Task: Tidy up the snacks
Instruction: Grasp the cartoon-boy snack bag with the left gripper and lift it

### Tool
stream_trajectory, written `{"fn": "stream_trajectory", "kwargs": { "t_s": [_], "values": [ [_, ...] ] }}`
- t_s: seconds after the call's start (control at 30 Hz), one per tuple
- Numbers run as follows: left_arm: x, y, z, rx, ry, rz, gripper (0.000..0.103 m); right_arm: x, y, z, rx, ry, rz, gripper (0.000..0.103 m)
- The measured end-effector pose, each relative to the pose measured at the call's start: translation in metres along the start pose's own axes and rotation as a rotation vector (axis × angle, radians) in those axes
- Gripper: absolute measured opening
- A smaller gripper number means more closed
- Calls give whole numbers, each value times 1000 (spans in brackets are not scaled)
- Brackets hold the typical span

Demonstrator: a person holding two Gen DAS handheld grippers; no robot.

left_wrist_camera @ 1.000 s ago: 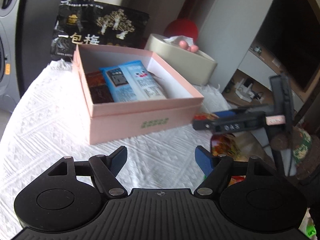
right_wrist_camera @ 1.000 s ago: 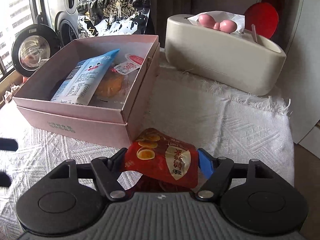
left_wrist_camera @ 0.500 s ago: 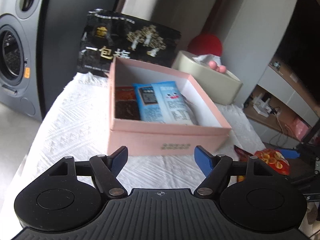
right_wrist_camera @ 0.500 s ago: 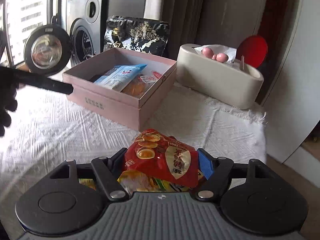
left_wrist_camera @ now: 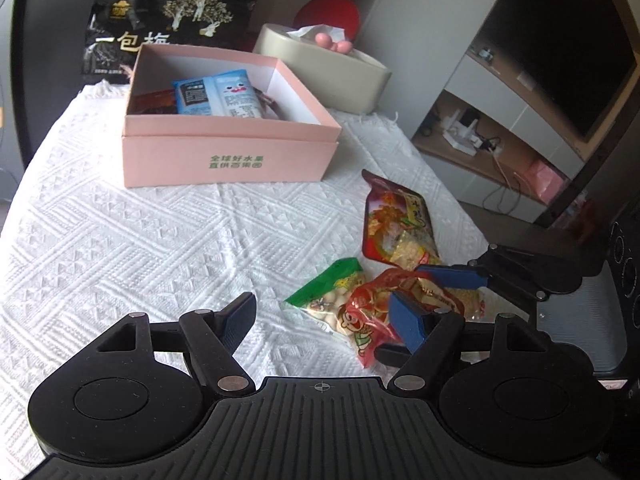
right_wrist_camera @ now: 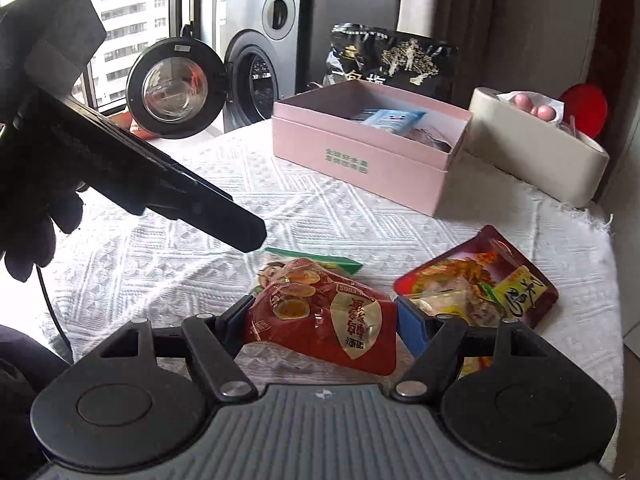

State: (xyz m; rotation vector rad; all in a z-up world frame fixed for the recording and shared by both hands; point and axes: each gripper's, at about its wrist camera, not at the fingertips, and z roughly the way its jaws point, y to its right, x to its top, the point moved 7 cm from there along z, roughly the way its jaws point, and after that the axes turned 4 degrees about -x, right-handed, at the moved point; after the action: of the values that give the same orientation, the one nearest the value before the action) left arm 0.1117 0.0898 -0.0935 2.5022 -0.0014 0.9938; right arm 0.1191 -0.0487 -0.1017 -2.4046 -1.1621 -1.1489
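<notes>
Red egg pouch point(right_wrist_camera: 332, 312) sits pinched between the pads of my right gripper point(right_wrist_camera: 320, 316), low over the white cloth point(left_wrist_camera: 160, 240). My left gripper point(left_wrist_camera: 324, 316) is spread wide with nothing between its fingers. A green packet point(left_wrist_camera: 328, 296) lies on the cloth partly under the pouch, and a dark red packet point(right_wrist_camera: 480, 280) just beside it. Farther back stands the pink box point(left_wrist_camera: 228, 160), a blue packet point(left_wrist_camera: 224, 96) and what looks like a dark one inside it.
</notes>
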Motion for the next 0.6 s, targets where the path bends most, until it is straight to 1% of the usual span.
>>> {"fn": "stream_trajectory", "kwargs": {
  "t_s": [0.1,0.13,0.17,0.2,0.23,0.33,0.4,0.47,0.53,0.6],
  "values": [
    [-8,-1,2,0,-31,-39,79,-9,-4,3,-91,-10,-24,75],
    [-11,1,4,-12,-41,-51,79,-14,1,3,-123,-18,-10,75],
    [-13,4,6,-26,-47,-55,79,-18,8,1,-160,-24,9,71],
    [-14,8,10,-40,-51,-56,79,-23,14,-1,-183,-30,25,70],
    [-14,11,14,-49,-52,-57,79,-27,21,-4,-207,-32,47,71],
    [-6,20,31,-63,-36,-59,78,-36,38,-13,-213,-22,136,72],
    [1,25,46,-34,-24,-52,78,-43,41,-16,-208,-21,172,75],
    [8,29,57,-4,-8,-21,78,-48,40,-14,-204,-23,183,78],
    [12,33,67,35,-1,31,78,-51,35,-13,-203,-12,187,80],
    [11,35,74,97,-7,105,78,-51,32,-13,-221,3,183,84]
  ]
}}
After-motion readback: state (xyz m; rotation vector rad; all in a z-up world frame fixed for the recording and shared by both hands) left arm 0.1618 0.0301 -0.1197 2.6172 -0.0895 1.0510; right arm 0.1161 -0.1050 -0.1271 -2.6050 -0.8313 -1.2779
